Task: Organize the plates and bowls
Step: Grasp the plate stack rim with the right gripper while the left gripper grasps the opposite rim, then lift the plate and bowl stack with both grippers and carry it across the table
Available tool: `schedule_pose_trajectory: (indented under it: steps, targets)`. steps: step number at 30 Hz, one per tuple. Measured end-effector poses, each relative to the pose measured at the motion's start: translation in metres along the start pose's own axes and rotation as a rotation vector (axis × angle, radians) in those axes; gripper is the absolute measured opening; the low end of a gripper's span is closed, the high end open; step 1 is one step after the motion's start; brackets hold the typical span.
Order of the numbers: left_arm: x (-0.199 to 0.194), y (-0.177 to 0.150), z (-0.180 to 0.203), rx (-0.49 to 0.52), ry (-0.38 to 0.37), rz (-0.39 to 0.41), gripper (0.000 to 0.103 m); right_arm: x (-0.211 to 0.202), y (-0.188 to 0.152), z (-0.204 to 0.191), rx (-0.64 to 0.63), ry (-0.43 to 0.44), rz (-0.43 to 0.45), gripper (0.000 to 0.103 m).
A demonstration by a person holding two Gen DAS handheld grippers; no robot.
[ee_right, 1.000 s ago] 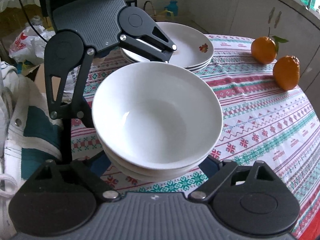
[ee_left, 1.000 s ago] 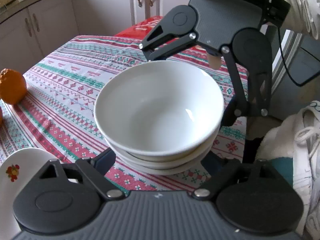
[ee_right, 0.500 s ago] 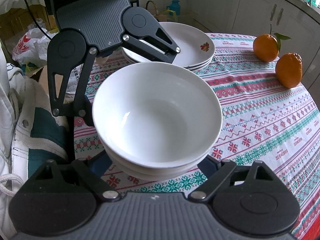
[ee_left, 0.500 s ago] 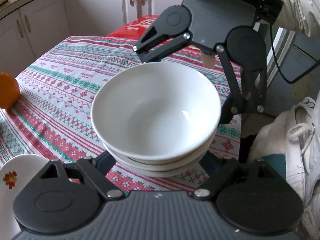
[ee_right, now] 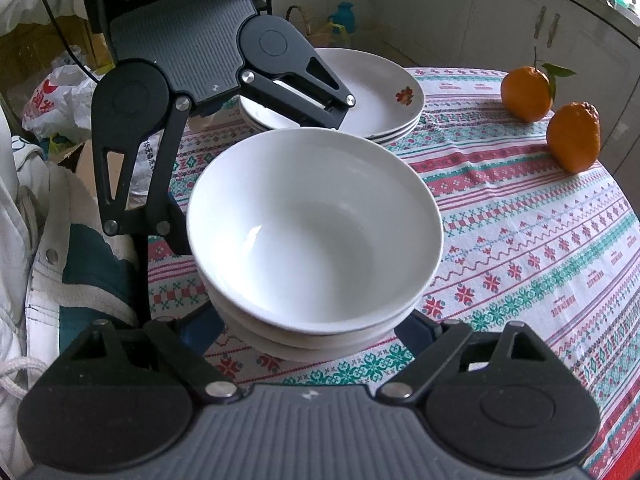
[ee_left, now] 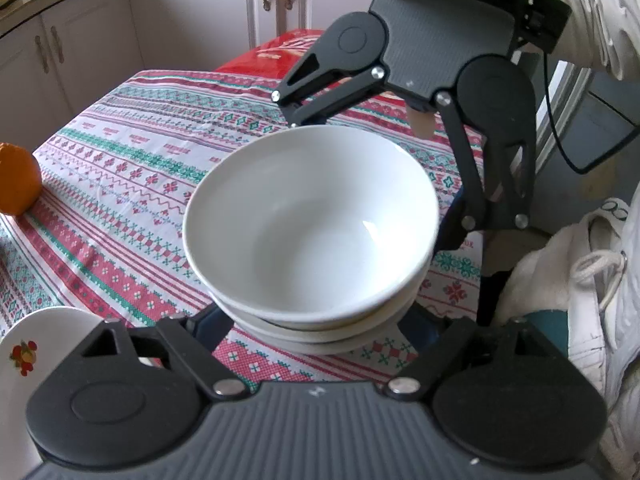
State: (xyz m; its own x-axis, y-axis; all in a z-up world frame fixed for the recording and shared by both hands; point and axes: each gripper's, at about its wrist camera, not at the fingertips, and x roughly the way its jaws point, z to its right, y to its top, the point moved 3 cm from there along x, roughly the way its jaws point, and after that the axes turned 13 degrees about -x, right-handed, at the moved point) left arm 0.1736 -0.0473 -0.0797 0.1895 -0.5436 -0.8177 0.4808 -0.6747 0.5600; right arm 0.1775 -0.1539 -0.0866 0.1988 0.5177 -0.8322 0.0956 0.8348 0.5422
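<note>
Bowls: white stack [ee_left: 312, 232], upright, mouths up, on desk [ee_left: 132, 184].
Left gripper [ee_left: 316, 324]: spread around stack.
Right gripper [ee_right: 312, 332]: spread, opposite side.
Nearby: plates [ee_right: 384, 92], oranges [ee_right: 572, 136].

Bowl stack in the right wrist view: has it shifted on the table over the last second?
No. The bowl stack sits the same against the tablecloth pattern and plate stack.

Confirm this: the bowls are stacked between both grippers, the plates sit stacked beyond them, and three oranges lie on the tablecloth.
Wrong on the count: the right wrist view shows two oranges, not three. The rest holds: the bowls are stacked between both grippers, and the plates sit stacked beyond them on the tablecloth.
</note>
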Motion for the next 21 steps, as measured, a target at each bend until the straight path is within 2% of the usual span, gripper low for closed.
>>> schedule_pose_trajectory:
  steps: [18,21]
  targets:
    - [0.0037,0.0023,0.0049,0.037,0.028,0.015,0.087,-0.0006,-0.0005,-0.0017,-0.006,-0.036,-0.024,0.094]
    - [0.0034,0.0007,0.0040,0.027,0.015,0.015,0.087,-0.0009,-0.0021,-0.0026,0.003,-0.031,-0.014,0.094]
